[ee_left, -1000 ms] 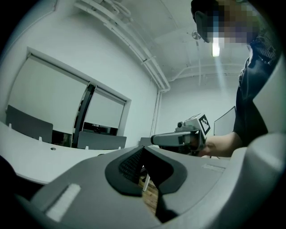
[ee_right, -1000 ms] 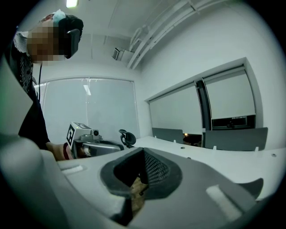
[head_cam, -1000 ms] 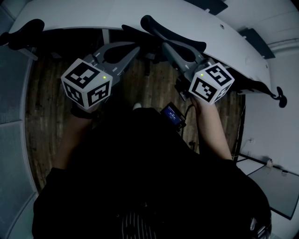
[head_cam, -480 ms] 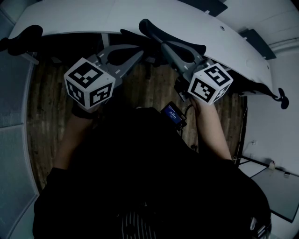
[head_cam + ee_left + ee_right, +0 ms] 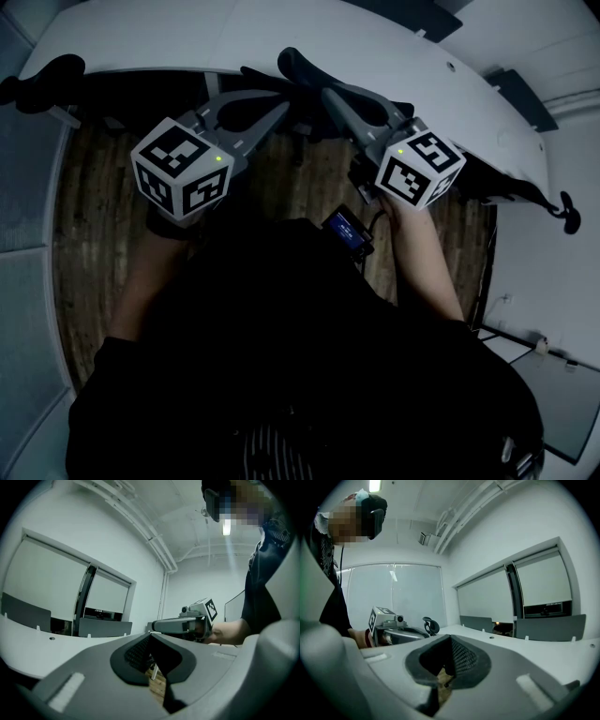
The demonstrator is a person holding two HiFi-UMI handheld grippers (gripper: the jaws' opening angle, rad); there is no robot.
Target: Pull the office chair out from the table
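Clenched, seemingly empty: left tongs (image 5: pixel 150 636), right tongs (image 5: pixel 450 639); both nudged nearer chair (image 5: pixel 302 67) over last second. Chair unmoved, tucked under tabletop (image 5: pixel 234 33); grip not yet made, pull not begun.

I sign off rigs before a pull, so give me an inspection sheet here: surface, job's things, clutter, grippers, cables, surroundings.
Surface: white curved table, bare where visible; wooden floor below.
Job's things: black mesh office chair, backrest top at the table edge.
Clutter: nothing seen.
Grippers: left gripper and right gripper both on the backrest top, jaw tips together with mesh inside.
Cables: one cable from a small screen device at the person's waist.
Surroundings: another chair at the table; grey dividers; windows with blinds.
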